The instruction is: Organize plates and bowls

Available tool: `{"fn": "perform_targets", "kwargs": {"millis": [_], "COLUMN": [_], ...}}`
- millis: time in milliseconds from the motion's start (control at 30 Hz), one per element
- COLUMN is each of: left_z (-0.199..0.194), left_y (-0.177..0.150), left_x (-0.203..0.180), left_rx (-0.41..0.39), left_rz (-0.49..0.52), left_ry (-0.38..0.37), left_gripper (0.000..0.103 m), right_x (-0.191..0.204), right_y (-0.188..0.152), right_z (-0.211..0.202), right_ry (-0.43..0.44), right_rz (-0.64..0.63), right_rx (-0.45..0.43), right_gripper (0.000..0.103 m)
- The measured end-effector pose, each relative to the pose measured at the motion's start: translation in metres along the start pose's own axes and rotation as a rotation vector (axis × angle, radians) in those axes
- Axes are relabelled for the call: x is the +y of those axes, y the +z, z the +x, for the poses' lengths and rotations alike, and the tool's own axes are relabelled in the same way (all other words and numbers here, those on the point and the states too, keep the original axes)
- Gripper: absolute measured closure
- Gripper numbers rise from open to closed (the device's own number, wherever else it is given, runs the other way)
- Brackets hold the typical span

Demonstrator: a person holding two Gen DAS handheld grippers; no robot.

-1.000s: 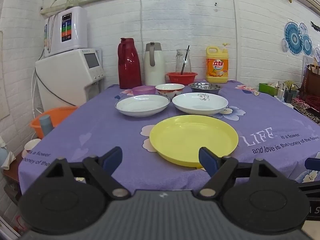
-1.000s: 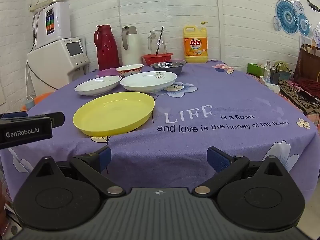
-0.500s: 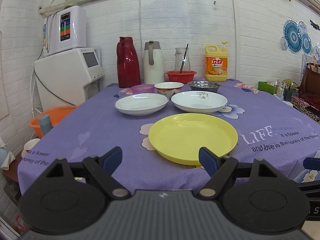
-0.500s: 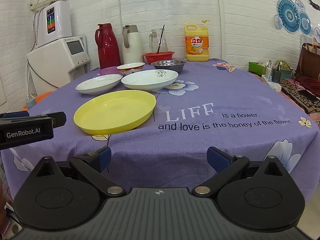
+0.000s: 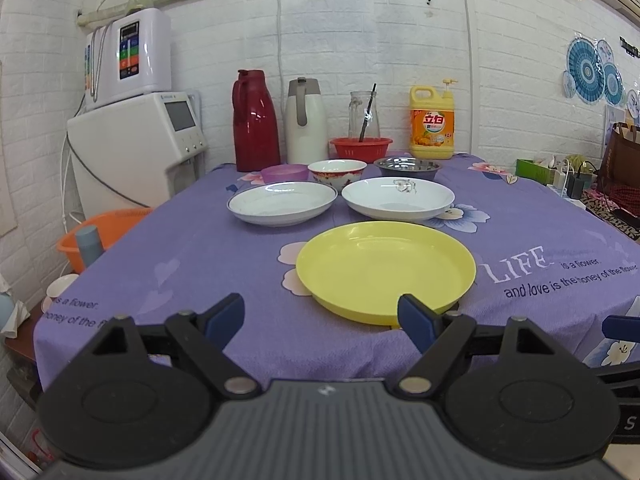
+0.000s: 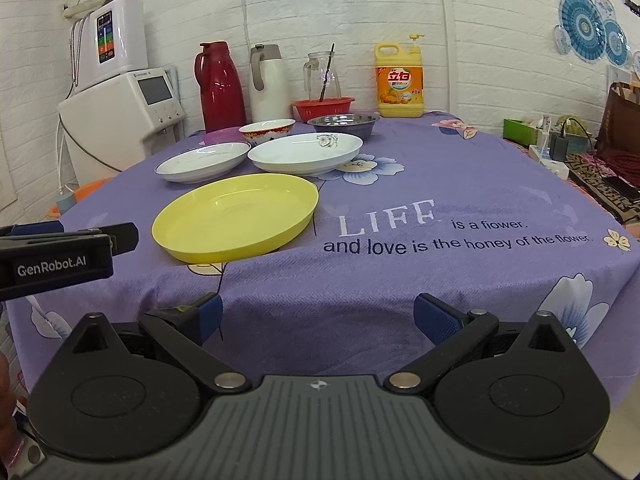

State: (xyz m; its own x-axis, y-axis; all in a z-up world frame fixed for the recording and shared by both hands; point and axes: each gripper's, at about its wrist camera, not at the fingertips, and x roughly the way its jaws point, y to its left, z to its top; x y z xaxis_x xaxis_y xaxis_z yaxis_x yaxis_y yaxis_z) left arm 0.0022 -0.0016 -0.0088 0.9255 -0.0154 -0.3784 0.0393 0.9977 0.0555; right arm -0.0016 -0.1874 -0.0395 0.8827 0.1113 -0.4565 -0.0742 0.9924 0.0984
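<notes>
Hovering at the near edge of the tabletop [image 5: 180, 248], covered by a purple flowered cloth, the left gripper [image 5: 320, 318] has its jaws apart and empty; its right blue pad overlaps the near rim of the round yellow plastic plate [image 5: 386, 270] in the left wrist view, though whether they touch cannot be told. The right gripper [image 6: 318, 316] hangs off the front edge, jaws likewise spread wide with nothing between them.

In the left wrist view the yellow plate lies at 12 o'clock, close in. Beyond it, at 11 o'clock, sits a shallow white plate with a dark rim line [image 5: 282, 203], and at 1 o'clock, just beside it, a white plate with a small flower print [image 5: 398, 200]. Behind these stand a pink plastic bowl [image 5: 284, 173], a white bowl with red pattern [image 5: 337, 170] and a steel bowl [image 5: 407, 167], in a row left to right.

Along the wall at the far edge stand a red thermos jug [image 5: 256, 122], a white thermos jug [image 5: 306, 122], a red basket [image 5: 360, 148] and a yellow detergent bottle [image 5: 432, 128].
</notes>
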Motion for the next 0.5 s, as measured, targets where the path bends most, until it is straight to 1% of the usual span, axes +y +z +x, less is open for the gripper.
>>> {"fn": "perform_targets", "kwargs": {"millis": [500], "left_z": [0.0000], "left_y": [-0.0003], "left_x": [-0.0005], "left_rx": [0.003], "left_rz": [0.002], "left_ry": [0.000], "left_gripper": [0.023], "right_x": [0.0019], "right_y": [-0.0013], "right_z": [0.0018], "right_ry": [0.010], "right_rz": [-0.004], "right_rx": [0.011], "right_gripper": [0.000]}}
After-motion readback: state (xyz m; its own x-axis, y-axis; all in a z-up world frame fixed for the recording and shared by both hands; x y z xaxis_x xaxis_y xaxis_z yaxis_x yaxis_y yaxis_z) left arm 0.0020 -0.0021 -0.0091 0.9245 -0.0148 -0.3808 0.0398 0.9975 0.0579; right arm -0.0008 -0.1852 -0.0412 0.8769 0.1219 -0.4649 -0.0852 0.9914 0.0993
